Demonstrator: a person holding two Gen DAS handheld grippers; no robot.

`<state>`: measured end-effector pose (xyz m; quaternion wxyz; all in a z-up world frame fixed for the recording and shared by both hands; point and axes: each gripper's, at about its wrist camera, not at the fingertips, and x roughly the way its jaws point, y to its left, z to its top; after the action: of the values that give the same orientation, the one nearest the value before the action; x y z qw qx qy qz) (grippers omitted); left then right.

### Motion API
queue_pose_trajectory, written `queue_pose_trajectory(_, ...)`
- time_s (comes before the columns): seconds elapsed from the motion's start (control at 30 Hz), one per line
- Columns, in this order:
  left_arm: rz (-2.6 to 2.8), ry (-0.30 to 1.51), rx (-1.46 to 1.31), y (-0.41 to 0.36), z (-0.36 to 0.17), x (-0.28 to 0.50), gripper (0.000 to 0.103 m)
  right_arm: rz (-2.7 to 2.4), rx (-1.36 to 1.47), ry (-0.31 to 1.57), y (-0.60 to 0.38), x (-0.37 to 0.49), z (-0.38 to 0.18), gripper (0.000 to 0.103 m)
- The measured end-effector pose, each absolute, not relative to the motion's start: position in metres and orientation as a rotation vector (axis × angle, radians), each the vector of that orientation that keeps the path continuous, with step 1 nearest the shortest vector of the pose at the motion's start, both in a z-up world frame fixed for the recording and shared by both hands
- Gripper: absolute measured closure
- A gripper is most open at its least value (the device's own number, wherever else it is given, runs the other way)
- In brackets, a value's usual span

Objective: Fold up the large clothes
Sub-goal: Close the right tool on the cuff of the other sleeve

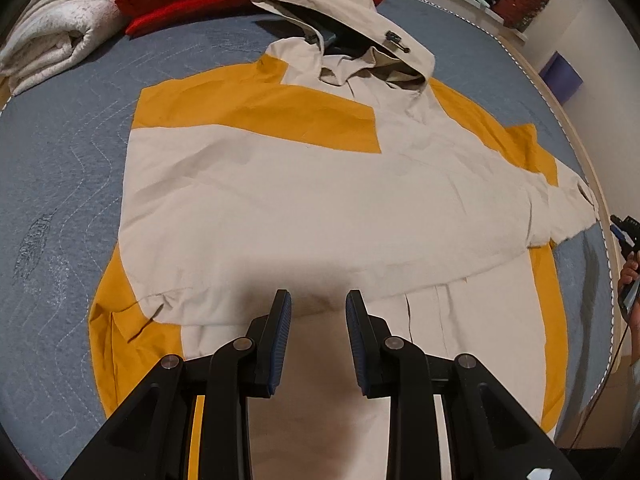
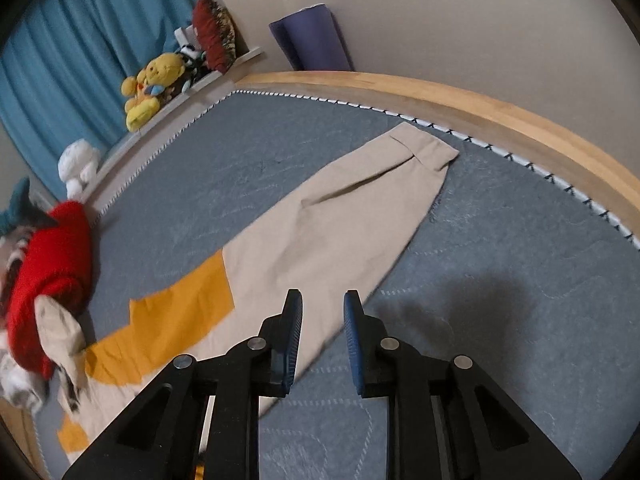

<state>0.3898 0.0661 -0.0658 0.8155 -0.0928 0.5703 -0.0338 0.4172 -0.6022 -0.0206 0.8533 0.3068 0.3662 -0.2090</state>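
One beige-and-yellow hooded jacket [image 1: 280, 184] lies flat on the grey quilted bed cover [image 1: 60, 200], one sleeve folded across its chest. Two grippers, left gripper [image 1: 319, 312] and right gripper [image 2: 322, 312], both spread with nothing between them. Only the right wrist view shows the other sleeve [image 2: 352, 216] stretched out, plus one blue curtain [image 2: 88, 48] and one rolled purple mat [image 2: 312, 40]

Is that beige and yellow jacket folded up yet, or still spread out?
Partly folded. One sleeve lies across the jacket; the other sleeve stretches out flat on the grey blanket, and the hood lies open.
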Motion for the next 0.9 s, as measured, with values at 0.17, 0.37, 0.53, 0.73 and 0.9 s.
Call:
queue_pose_trajectory(0.17, -0.071, 1.214, -0.221, 0.067, -0.067, 0.394, 0.077, -0.466, 0.682, 0.817, -0.63, 0.439, -0.052, 0.08)
queue_pose_trajectory(0.37, -0.071, 1.215, -0.197, 0.067, -0.07, 0.393, 0.077, -0.501, 0.752, 0.939, -0.665, 0.461, -0.109, 0.079)
queue_pose_trajectory(0.53, -0.065, 1.225, -0.185, 0.07, -0.076, 0.394, 0.077, -0.519, 0.856, 0.869, -0.689, 0.464, -0.127, 0.079)
queue_pose_trajectory(0.73, -0.074, 1.231, -0.179, 0.073, -0.079, 0.394, 0.077, -0.54, 0.899, 0.808, -0.713, 0.474, -0.131, 0.079)
queue_pose_trajectory(0.9, -0.068, 1.234, -0.202, 0.08, -0.078, 0.394, 0.077, -0.609, 0.83, 0.845, -0.712, 0.494, -0.115, 0.082)
